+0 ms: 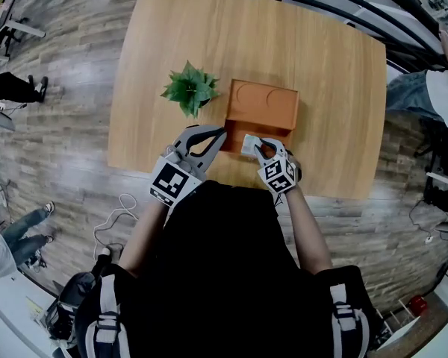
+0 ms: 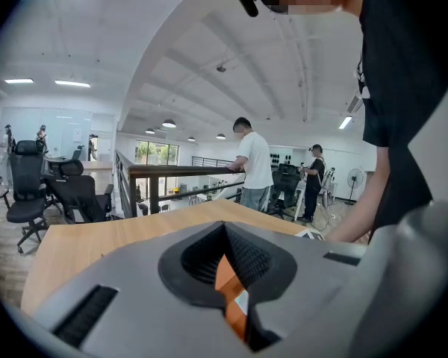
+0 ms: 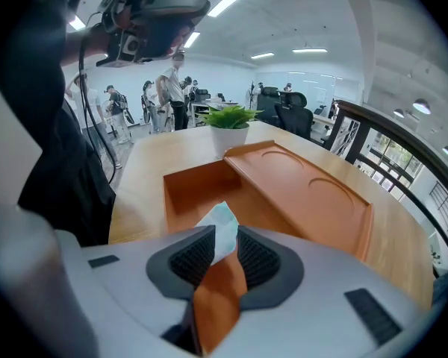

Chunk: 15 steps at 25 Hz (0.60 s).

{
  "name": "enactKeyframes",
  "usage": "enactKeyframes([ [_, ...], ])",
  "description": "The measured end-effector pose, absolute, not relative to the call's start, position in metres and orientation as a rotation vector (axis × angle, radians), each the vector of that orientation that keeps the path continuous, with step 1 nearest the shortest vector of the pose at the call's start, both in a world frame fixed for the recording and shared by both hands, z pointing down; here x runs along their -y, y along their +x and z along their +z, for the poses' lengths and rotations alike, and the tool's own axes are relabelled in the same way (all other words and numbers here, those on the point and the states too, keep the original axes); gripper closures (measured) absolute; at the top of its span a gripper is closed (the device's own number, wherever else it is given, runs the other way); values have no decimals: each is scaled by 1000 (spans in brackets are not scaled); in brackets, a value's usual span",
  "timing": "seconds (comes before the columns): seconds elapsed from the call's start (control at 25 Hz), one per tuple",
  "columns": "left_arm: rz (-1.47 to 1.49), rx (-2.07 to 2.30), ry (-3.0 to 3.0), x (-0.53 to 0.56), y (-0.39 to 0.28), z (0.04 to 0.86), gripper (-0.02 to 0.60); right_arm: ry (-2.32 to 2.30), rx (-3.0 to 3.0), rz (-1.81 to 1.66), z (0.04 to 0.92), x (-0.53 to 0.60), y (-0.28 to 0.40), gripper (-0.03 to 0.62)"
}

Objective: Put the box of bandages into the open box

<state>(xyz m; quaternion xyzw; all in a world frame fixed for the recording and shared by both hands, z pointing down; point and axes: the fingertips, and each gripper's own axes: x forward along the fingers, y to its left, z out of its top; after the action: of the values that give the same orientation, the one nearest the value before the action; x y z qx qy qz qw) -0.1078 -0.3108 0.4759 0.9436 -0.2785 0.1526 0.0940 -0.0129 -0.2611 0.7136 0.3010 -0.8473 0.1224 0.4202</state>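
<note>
The open orange box (image 1: 234, 136) lies on the wooden table (image 1: 328, 88), its lid (image 1: 265, 107) folded back away from me. The small white and teal box of bandages (image 3: 222, 226) stands tilted between the jaws of my right gripper (image 3: 225, 242), just over the orange tray (image 3: 198, 189). The pads stand a little apart from it and do not press it. In the head view the bandage box (image 1: 249, 146) is at the tray's near edge, by the right gripper (image 1: 260, 148). My left gripper (image 1: 222, 132) is shut on the tray's left wall, and orange shows between its jaws (image 2: 225, 233).
A potted green plant (image 1: 190, 88) stands just left of the box. The table's near edge runs close under both grippers. People stand beyond the table (image 2: 252, 162), and office chairs (image 2: 26, 189) and a railing are off to the side.
</note>
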Motion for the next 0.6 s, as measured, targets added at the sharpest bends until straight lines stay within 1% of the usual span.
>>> enactKeyframes([
  [0.04,454,826,2797,311,-109,477,561,754,2117,309,715,262,-14,486],
  [0.36,435,826,2797,314,-115,477,561,777,2085,338,719,264,-14,468],
  [0.6,435,819,2796,312,-117,478,561,798,2078,348,720,267,-15,427],
])
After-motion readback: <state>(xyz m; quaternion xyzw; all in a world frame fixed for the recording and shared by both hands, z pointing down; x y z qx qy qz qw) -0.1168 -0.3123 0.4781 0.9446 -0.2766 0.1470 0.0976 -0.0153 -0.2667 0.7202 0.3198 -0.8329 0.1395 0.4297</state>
